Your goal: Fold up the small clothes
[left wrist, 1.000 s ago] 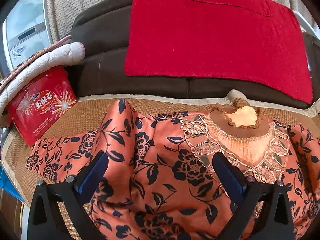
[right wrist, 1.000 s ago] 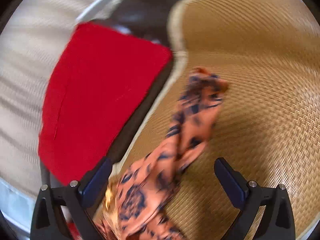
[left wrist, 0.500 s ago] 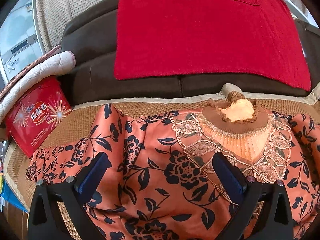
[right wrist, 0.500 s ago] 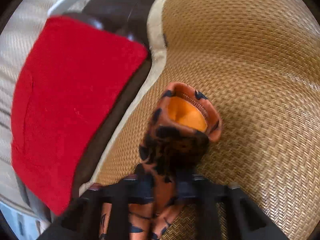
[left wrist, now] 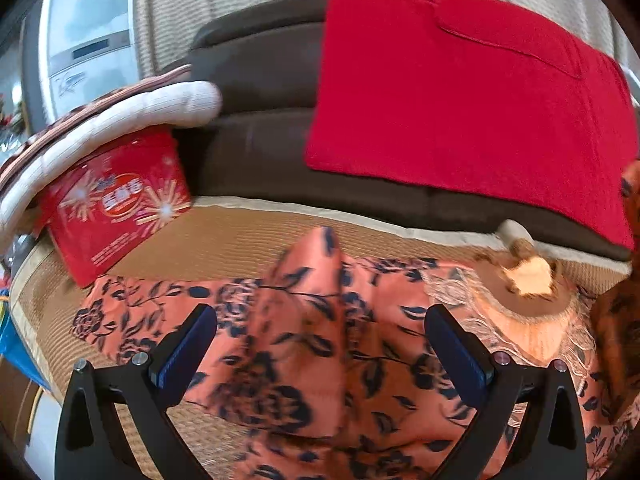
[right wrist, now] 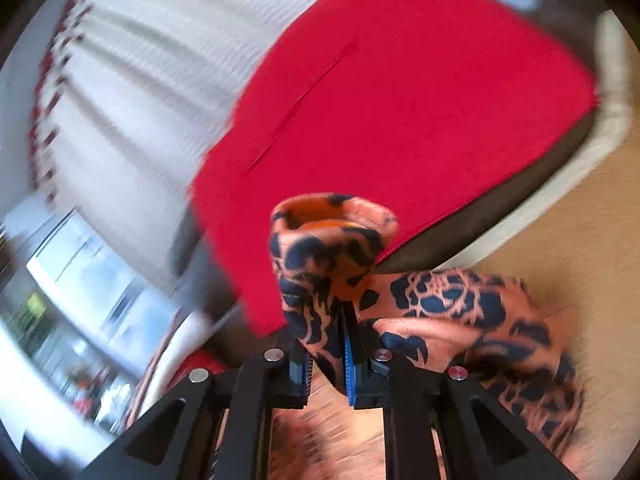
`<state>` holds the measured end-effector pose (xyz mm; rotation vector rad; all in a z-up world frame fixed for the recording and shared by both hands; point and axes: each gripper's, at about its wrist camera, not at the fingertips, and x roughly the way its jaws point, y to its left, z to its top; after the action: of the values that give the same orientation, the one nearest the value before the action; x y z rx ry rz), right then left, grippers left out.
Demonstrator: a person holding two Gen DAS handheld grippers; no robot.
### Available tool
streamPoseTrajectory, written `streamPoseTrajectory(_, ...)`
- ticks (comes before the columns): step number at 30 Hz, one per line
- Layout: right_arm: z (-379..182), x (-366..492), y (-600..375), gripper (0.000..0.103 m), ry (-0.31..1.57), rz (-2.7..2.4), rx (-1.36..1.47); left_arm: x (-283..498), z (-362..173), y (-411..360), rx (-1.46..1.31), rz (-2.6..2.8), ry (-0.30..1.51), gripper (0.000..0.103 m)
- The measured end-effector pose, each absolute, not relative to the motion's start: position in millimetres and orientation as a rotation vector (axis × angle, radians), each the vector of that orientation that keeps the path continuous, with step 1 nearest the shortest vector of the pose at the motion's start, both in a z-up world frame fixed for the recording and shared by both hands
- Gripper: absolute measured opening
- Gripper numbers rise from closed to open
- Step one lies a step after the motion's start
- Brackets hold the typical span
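Orange blouse (left wrist: 328,344) with dark blue flowers lies spread on the woven mat (left wrist: 224,240), its lace collar (left wrist: 528,292) toward the brown sofa (left wrist: 256,128). One sleeve lies flat to the left and ends near the red box (left wrist: 116,204), which stands tilted at the mat's edge under a white quilted cover (left wrist: 120,120). A fold of the cloth rises into a ridge in the middle of the left wrist view.

My left gripper (left wrist: 320,348) stands wide apart over this blouse. Its blue pads (left wrist: 188,344) are on either side of the ridge, and nothing is pinched between them; whether the pads touch the cloth below, I cannot tell.

My right gripper (right wrist: 336,340) is clenched on the other sleeve (right wrist: 332,248). The jaws have just been closing, and the cloth is squeezed between the two blue pads. The cuff stands up above the fingertips, open like a small cup, and the remaining sleeve hangs down to the right toward the mat. This view is quite blurred.

Behind the sleeve a red cloth (right wrist: 400,100) covers the sofa back, and pale curtains (right wrist: 140,80) hang farther behind.
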<state>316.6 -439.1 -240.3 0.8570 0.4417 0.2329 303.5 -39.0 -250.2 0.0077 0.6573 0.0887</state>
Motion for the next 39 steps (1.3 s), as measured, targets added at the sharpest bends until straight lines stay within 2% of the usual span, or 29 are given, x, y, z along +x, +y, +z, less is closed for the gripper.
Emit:
streamPoseTrajectory(3,-246,340,-375,0.014,0.518,0.383,0.833,303,-249,-18,-0.03,0.111,0.657,0.103)
streamPoseTrajectory(7,-256,352,-305,0.021,0.677,0.471,0.809,298,-246,5,-0.064,0.137,0.641,0.103)
streamPoseTrajectory(8,-261,356,-295,0.029,0.719,0.484,0.811,296,-246,9,-0.068,0.142,0.639,0.103)
streamPoseTrajectory(10,-264,354,-277,0.064,0.785,0.48,0.812,296,-247,13,-0.069,0.147,0.64,0.103)
streamPoseTrajectory(11,-268,355,-275,0.085,0.788,0.485,0.826,295,-248,15,-0.069,0.149,0.642,0.103)
streamPoseTrajectory(12,-266,351,-274,0.087,0.763,0.493,0.845,296,-249,18,-0.068,0.151,0.645,0.103)
streamPoseTrajectory(16,-247,326,-274,0.087,0.682,0.46,0.812,299,-254,23,-0.067,0.158,0.664,0.103)
streamPoseTrajectory(22,-260,305,-337,0.083,0.743,0.181,0.821,311,-266,11,-0.122,0.021,0.738,0.103)
streamPoseTrajectory(23,-264,299,-348,0.081,0.74,0.15,0.839,313,-268,8,-0.141,-0.015,0.752,0.1)
streamPoseTrajectory(24,-268,296,-367,0.081,0.735,0.105,0.87,315,-272,5,-0.177,-0.081,0.772,0.096)
streamPoseTrajectory(26,-274,292,-394,0.081,0.728,0.06,0.92,319,-279,-5,-0.198,-0.148,0.812,0.065)
streamPoseTrajectory(29,-276,287,-420,0.076,0.744,0.007,0.931,327,-291,-21,-0.191,-0.205,0.87,0.036)
streamPoseTrajectory(31,-279,285,-436,0.072,0.749,-0.061,0.906,329,-297,-32,-0.174,-0.227,0.876,0.034)
streamPoseTrajectory(34,-290,288,-449,0.055,0.781,-0.089,0.919,333,-302,-52,-0.093,-0.218,0.875,0.035)
streamPoseTrajectory(38,-287,287,-465,0.055,0.81,-0.234,0.825,340,-317,-67,-0.054,-0.207,0.928,0.048)
streamPoseTrajectory(39,-283,285,-476,0.062,0.783,-0.27,0.821,342,-319,-69,-0.048,-0.211,0.93,0.048)
